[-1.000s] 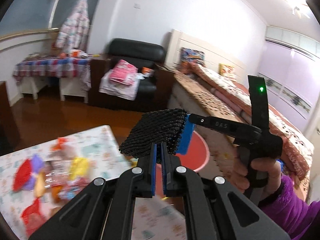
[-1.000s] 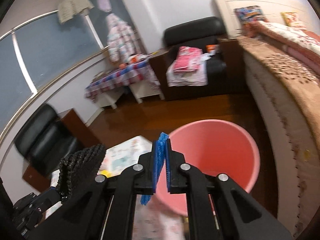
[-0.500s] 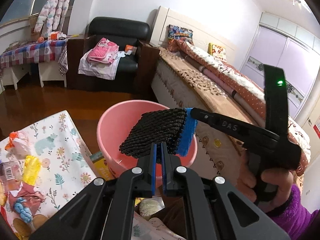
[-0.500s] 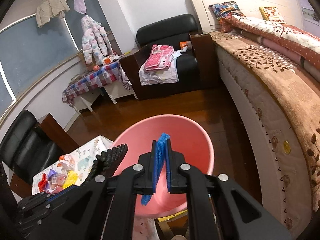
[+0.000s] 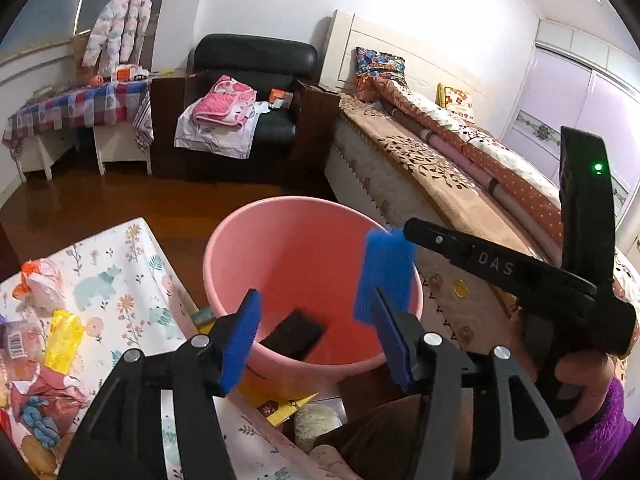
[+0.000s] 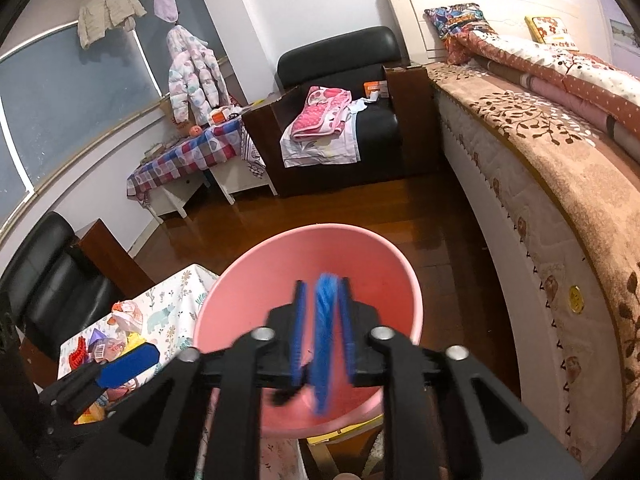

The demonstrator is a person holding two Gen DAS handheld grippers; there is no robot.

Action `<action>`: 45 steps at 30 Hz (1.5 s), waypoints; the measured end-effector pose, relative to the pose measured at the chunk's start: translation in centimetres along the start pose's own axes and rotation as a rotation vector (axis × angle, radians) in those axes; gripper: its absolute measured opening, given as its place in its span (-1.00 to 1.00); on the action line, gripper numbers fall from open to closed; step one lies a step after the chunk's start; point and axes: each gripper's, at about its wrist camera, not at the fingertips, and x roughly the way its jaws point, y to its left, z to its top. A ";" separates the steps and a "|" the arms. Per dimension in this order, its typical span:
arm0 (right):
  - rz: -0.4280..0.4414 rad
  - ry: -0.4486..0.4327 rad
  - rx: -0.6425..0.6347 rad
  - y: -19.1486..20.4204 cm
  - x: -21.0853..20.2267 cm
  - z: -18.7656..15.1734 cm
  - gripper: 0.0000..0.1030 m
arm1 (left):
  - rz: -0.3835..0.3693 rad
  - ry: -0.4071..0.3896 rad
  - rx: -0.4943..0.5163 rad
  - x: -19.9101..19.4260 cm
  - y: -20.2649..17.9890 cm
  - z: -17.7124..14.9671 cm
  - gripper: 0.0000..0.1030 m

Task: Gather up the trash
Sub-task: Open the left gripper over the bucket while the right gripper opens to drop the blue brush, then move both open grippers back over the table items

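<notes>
Landmark: pink plastic bucket [image 5: 312, 272], standing on the wood floor between the printed tablecloth [image 5: 116, 280] and the bed [image 5: 452, 184].
Left gripper [image 5: 316, 316]: held over the bucket's near rim, jaws spread wide, nothing between them.
Black mesh sponge [image 5: 294, 336]: lying inside the bucket against its near wall (deposited, by the look of it).
Right gripper [image 6: 322, 336]: above the bucket mouth, jaws partly apart; a blue scrap [image 6: 323, 344] hangs between the pads, blurred. Cannot tell whether it is pinched or already loose.
Remaining trash: wrappers [image 5: 44, 340] on the tablecloth, left of the bucket; yellow packet [image 5: 62, 334] among them.
Under the bucket's near side: a yellow box [image 5: 286, 406] and a pale lump, on the floor.
Risk one: the blue scrap is light and may cling to a pad instead of dropping, then be carried back out of the bucket.
Risk two: the two grippers sit close over one opening; a hasty withdrawal could knock them together or tip the bucket's rim.
</notes>
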 end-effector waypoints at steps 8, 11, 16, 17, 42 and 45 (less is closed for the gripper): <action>0.031 -0.008 0.007 0.6 -0.9 -0.2 -0.51 | 0.030 -0.033 -0.022 -3.0 1.0 -0.1 0.12; 0.059 -0.023 -0.021 2.0 -1.8 -0.5 -0.51 | 0.059 -0.051 -0.024 -4.7 1.4 -0.4 0.12; 0.118 -0.019 -0.072 5.3 -2.6 -1.4 -0.51 | 0.118 -0.080 -0.029 -8.2 2.6 -1.4 0.12; 0.133 -0.015 -0.085 6.1 -2.7 -1.8 -0.51 | 0.133 -0.086 -0.025 -8.8 2.7 -1.6 0.12; 0.403 0.164 -0.299 20.2 -2.7 -9.3 -0.51 | 0.495 -0.087 -0.200 -26.6 17.5 -13.4 -0.18; 0.430 0.202 -0.310 20.7 -2.4 -10.1 -0.51 | 0.508 -0.048 -0.214 -26.5 18.4 -14.9 -0.21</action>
